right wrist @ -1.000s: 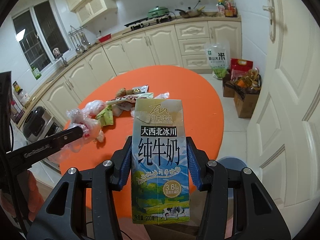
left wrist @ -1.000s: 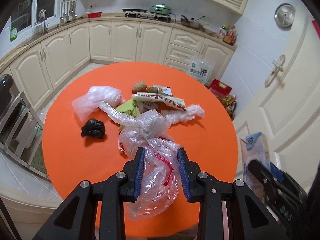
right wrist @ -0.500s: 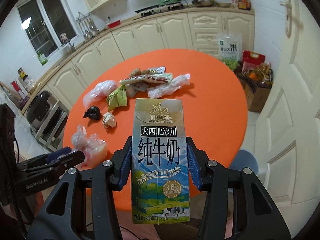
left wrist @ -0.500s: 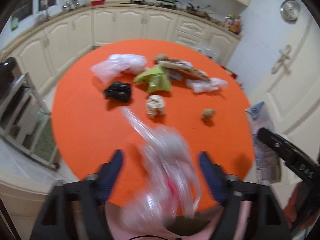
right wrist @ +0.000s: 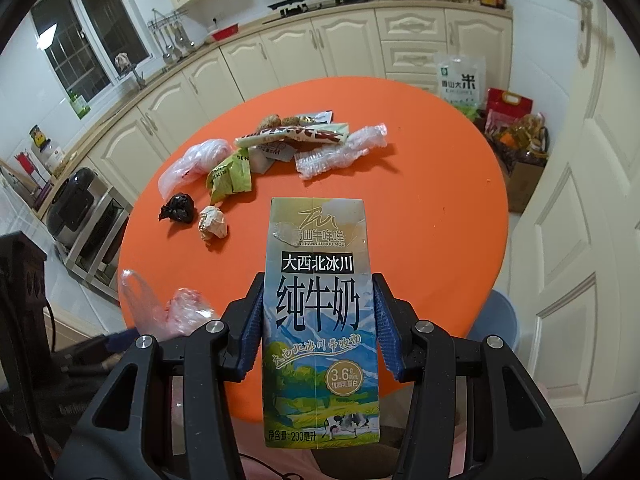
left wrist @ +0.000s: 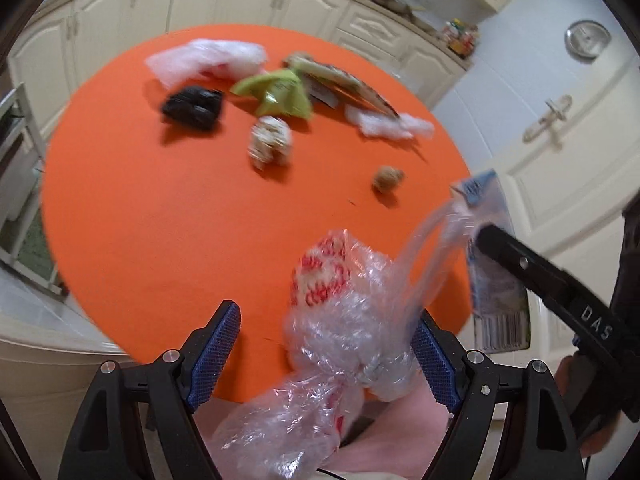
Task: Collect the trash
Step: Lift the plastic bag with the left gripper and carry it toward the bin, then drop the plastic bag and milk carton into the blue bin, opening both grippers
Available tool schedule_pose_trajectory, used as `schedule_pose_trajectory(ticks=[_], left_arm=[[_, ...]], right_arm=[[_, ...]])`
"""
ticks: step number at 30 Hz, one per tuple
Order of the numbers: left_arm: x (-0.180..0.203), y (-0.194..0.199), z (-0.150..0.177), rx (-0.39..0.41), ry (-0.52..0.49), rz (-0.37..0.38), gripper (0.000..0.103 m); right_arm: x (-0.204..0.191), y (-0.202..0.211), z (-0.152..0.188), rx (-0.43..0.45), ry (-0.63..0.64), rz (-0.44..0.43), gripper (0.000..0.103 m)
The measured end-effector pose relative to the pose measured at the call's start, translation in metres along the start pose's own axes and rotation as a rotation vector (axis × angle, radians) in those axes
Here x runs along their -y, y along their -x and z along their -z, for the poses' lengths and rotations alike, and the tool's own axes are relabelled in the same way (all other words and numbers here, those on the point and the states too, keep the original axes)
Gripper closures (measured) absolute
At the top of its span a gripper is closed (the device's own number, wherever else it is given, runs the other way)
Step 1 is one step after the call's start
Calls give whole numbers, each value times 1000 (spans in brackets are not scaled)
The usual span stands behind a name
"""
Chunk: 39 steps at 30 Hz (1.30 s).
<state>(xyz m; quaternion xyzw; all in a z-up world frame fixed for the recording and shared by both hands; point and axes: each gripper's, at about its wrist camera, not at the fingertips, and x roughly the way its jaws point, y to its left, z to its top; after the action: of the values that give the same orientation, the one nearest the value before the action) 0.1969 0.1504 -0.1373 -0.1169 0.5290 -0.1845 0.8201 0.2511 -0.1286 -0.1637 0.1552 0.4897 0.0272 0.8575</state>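
On the far left of the round orange counter (right wrist: 420, 168) lies a pale crumpled plastic bag (right wrist: 192, 162), with its long axis running from near left to far right in the right wrist view. Just in front of it sits a small black crumpled bag (right wrist: 178, 209), and beside that a ball of crumpled paper (right wrist: 213, 222). Behind the paper ball a green wrapper (right wrist: 230, 176) lies flat. Farther back a long striped wrapper (right wrist: 292, 136) stretches left to right across the counter, and next to it a strip of clear crinkled plastic (right wrist: 340, 152) slants up toward the right. In the left wrist view a small brown lump (left wrist: 388, 178) rests alone on the counter, to the right of the paper ball.

The left gripper (left wrist: 324, 356) has its jaws spread wide, and they have just been opening. A clear plastic bag with red print (left wrist: 344, 320) is between them at the near edge of the counter, leaning against the right jaw and free of the left one; its loose tail stretches up to the right, toward the carton.

The right gripper (right wrist: 318, 320) has its jaws pinching a milk carton (right wrist: 320, 312) by its two narrow sides. The carton stands upright in that view, long axis along the fingers, top pointing away from the camera, printed face toward the lens.
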Motion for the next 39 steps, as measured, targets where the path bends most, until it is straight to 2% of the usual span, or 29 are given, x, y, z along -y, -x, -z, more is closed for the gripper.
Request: schedule_pose_trajectory(ticks=[1, 2, 3, 4, 6, 15, 20, 22, 29, 39], left_arm=[[2, -7, 0, -10, 1, 10, 29], [3, -13, 0, -24, 5, 28, 42], [4, -20, -1, -49, 9, 67, 50], [4, -23, -2, -53, 4, 69, 51], [10, -22, -3, -33, -32, 26, 56], [26, -17, -16, 43, -72, -102, 57], [44, -7, -19, 113, -73, -121, 57], [57, 1, -15, 123, -84, -116, 57], [115, -8, -15, 130, -183, -72, 57], [221, -92, -25, 5, -399, 53, 57]], right_arm=[[0, 0, 0, -1, -1, -1, 56], [1, 0, 0, -1, -3, -2, 56], [1, 0, 0, 0, -2, -1, 56], [1, 0, 0, -1, -1, 2, 56], [2, 0, 1, -3, 0, 7, 56], [8, 12, 2, 23, -8, 7, 56], [19, 30, 4, 60, -21, 20, 56], [27, 37, 4, 73, -34, 28, 56], [75, 67, 15, 121, -124, 89, 56], [168, 104, 37, 139, -307, 261, 56]])
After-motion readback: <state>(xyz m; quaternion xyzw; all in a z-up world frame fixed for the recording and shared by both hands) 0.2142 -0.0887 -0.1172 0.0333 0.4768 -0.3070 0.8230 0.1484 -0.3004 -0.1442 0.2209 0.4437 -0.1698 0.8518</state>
